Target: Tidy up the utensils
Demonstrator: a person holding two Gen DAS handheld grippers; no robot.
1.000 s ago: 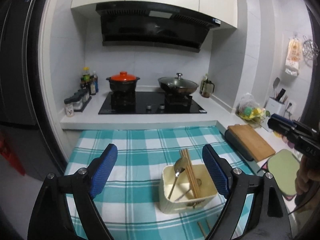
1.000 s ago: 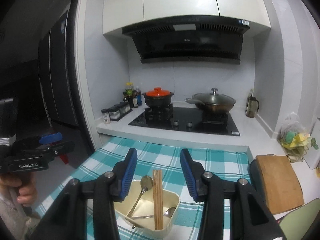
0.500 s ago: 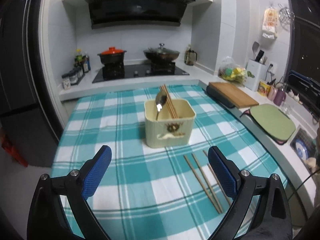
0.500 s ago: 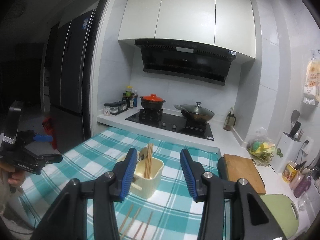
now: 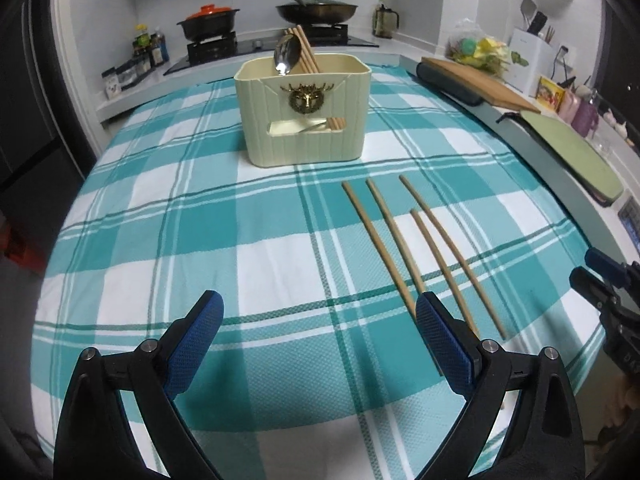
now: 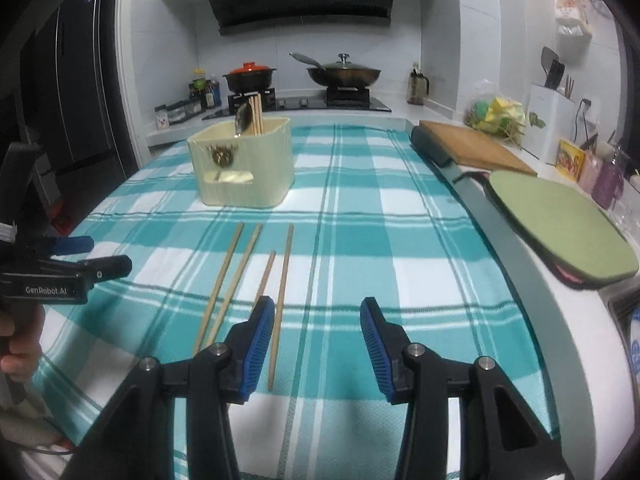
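Observation:
A cream utensil holder (image 5: 305, 108) stands on the teal checked cloth, with a metal spoon (image 5: 286, 56) and wooden chopsticks (image 5: 306, 50) leaning in it. It also shows in the right wrist view (image 6: 244, 162). Several loose wooden chopsticks (image 5: 404, 240) lie on the cloth in front of it, also seen in the right wrist view (image 6: 256, 280). My left gripper (image 5: 316, 340) is open and empty, low over the cloth near the chopsticks' near ends. My right gripper (image 6: 318, 340) is open and empty, just right of the chopsticks.
A wooden cutting board (image 6: 476, 146) and a green mat (image 6: 560, 224) lie on the counter to the right. A stove with an orange-lidded pot (image 6: 250, 76) and a wok (image 6: 344, 74) is behind. The table's near edge is below both grippers.
Both grippers have pulled back from above the holder and dropped low over the cloth. The loose chopsticks now lie close in front of them. Both stayed open.

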